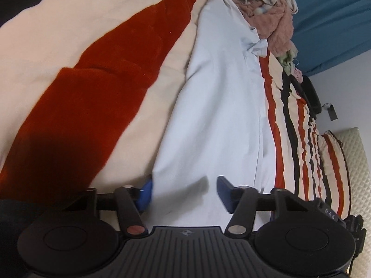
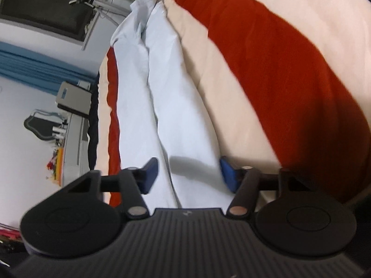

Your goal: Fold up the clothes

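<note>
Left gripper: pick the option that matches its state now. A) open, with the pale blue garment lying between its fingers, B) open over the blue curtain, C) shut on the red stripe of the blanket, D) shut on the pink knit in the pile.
A: the left gripper has its blue fingers spread wide apart, and the pale blue garment lies between them on the striped blanket.

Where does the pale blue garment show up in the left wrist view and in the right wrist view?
Left wrist view: the pale blue garment runs up the middle, from between the open tool's fingers toward the clothes pile.
Right wrist view: the pale blue garment runs up left of centre.
Shared landmark: the broad red stripe on the cream bedspread.
</note>
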